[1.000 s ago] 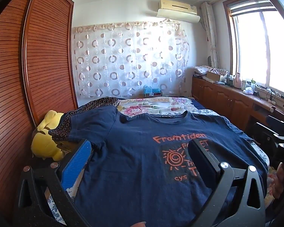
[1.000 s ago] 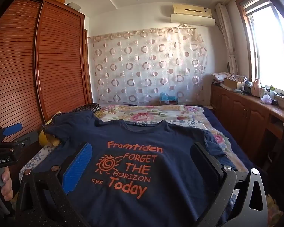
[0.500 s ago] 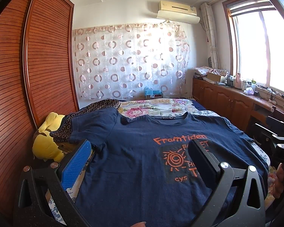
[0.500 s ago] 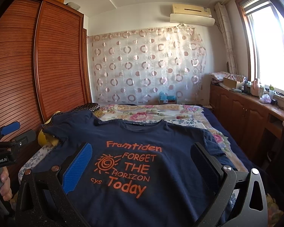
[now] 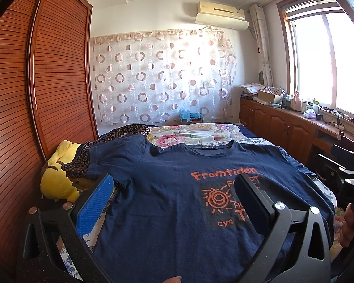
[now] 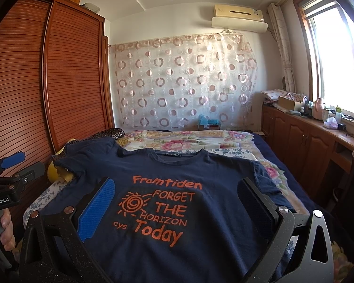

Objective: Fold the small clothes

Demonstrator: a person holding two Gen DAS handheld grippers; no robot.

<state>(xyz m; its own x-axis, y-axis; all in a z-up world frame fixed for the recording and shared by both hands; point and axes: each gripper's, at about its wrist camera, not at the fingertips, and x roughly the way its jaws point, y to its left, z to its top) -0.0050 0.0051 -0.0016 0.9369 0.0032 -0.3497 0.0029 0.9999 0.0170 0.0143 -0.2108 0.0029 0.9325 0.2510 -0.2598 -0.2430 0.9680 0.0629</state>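
A navy T-shirt (image 5: 167,188) (image 6: 212,172) with orange print lies spread flat, front up, on the bed, collar toward the far wall. My left gripper (image 5: 174,184) hovers open above the shirt's left half, nothing between its fingers. Over the printed chest my right gripper (image 6: 177,186) is open and empty too. The left sleeve (image 5: 115,155) drapes over a dark patterned cloth. In the right wrist view the left gripper's body (image 6: 9,176) shows at the left edge, held by a hand (image 6: 4,228). The other tool (image 5: 349,179) shows at the right edge of the left wrist view.
A yellow plush toy (image 5: 56,179) lies at the bed's left side against the wooden wardrobe (image 5: 35,94). A floral bedsheet (image 6: 188,141) covers the far bed. Wooden cabinets (image 6: 306,146) with clutter run under the window on the right.
Both views have tilted down a little and shifted slightly; the shirt lies as before. Both grippers stay open.
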